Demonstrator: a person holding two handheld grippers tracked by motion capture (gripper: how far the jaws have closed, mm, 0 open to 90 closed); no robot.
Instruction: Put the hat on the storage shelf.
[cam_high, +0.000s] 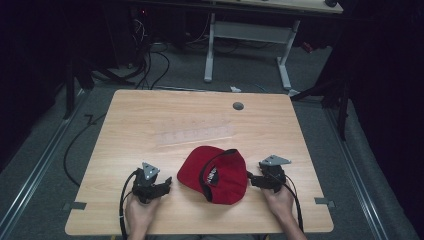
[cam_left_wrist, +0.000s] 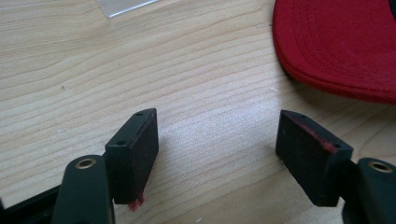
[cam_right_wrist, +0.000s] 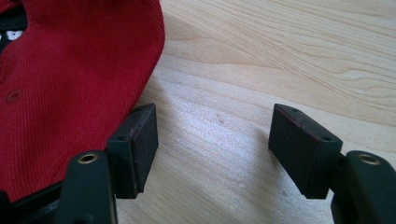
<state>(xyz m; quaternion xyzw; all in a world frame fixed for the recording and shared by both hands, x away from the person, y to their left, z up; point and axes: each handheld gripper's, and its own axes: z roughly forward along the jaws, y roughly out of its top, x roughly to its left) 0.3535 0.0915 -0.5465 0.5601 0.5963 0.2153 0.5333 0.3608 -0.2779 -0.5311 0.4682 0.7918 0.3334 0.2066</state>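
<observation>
A red cap (cam_high: 215, 175) lies on the wooden table (cam_high: 150, 120), near the edge closest to the person and a little toward 3 o'clock of the table's middle. In the high view it rests upside down, its dark inner lining with a small white label facing up. Its brim points toward roughly 10 o'clock and the rounded crown bulges toward 4 o'clock, so the long axis runs from 10 to 4 across the tabletop.

The left gripper (cam_high: 167, 181) sits at the cap's 9 o'clock, just beside it and not touching. In the left gripper view its jaws stand wide apart over bare wood, nothing between them, with the brim's stitched red edge at 1 o'clock of the frame.

The right gripper (cam_high: 251, 179) sits at the cap's 3 o'clock, close against the crown. In the right gripper view its jaws are also spread wide with only table grain between them; the red fabric lies along the outer side of the jaw at 9 o'clock of the frame, touching or nearly so, and I cannot tell which.

A clear plastic strip (cam_high: 195, 134) lies flat on the table at 11 o'clock of the cap, apart from it. A round grey grommet (cam_high: 238, 106) sits near the far edge at 12 o'clock.
</observation>
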